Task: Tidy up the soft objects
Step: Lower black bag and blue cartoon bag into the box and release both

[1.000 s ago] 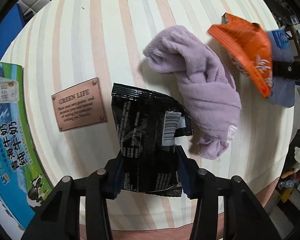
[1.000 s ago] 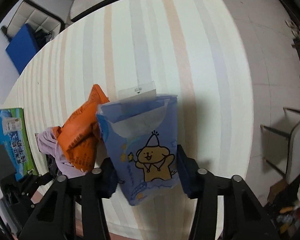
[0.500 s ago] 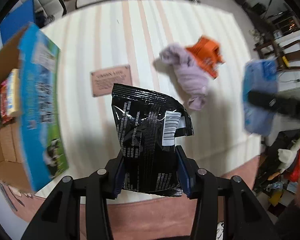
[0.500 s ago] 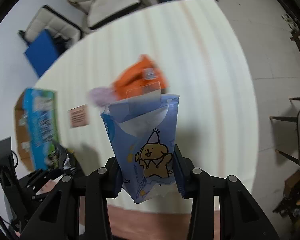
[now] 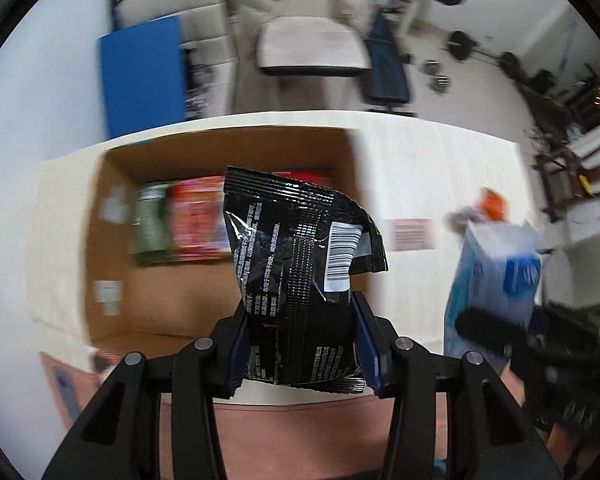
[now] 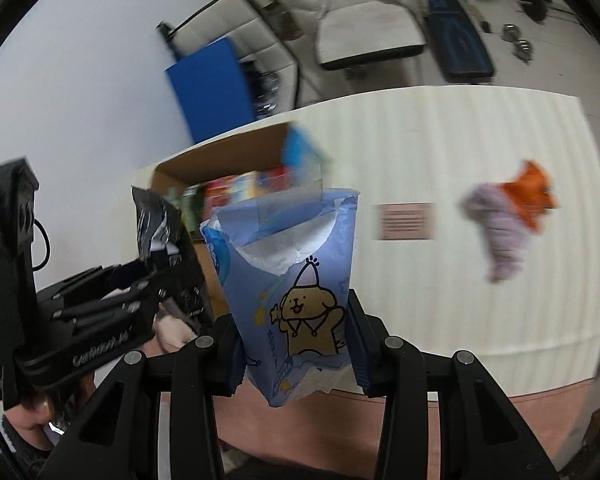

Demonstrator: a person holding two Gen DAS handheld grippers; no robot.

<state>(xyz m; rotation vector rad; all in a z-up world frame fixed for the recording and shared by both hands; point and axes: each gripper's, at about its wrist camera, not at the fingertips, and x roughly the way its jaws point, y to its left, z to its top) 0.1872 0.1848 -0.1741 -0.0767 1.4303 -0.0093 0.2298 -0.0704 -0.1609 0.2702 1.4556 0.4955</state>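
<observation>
Soft packets, two in number, are held above the striped table (image 6: 480, 152): a black foil snack packet (image 5: 300, 280) pinched at its lower part between the pads of the left gripper (image 5: 302, 346), and a blue tissue pack (image 6: 290, 284) printed with a cartoon dog, pinched likewise by the right gripper (image 6: 296, 340). Both sets of jaws are pressed against the sides of their loads, whose walls crease inward at the pads. Judged from this, each packet is light, yielding and easily crushed; the foil looks slick, so a hold low across the full width, as here, seems safer than one at a corner, and the tissue pack, with its top flap open and white sheets showing, is best kept upright. An open cardboard box (image 5: 112, 240) stands on the table directly beyond the black packet, with a green packet (image 5: 152, 224) and a red-pink packet (image 5: 198, 220) already lying side by side against its far wall; the near part of its floor is bare, which appears the likely place for the held packets. In the right wrist view the left gripper stands close beside the tissue pack, so the two tools may crowd each other over the box mouth. Well apart on the table lie a lilac towel (image 6: 500, 224) and an orange packet (image 6: 530, 196), touching each other, and a brown plaque (image 6: 406, 222) between them and the box. Much of the background is blurred.
</observation>
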